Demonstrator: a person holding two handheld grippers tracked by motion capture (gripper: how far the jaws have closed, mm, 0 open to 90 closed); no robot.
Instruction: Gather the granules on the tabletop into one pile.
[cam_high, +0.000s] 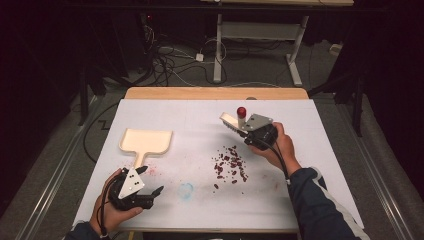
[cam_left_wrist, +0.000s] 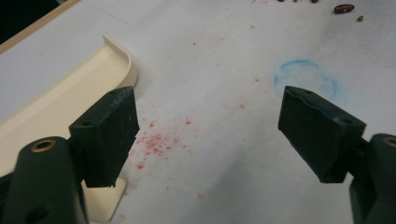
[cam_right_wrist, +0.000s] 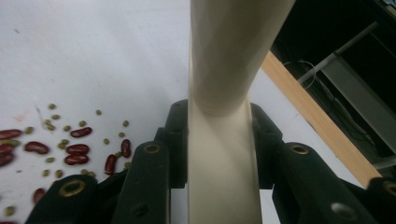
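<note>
Right tongs: your jaws are clamped on the cream handle of a brush, which you hold above the tabletop, beyond the spill.
Left tongs: your jaws stand wide apart with nothing between them, low over the white sheet.
Dustpan: cream, lying flat at your left, its handle just beside your left tongs.
Beans: red and small green ones, scattered loose between the dustpan and your right hand.
</note>
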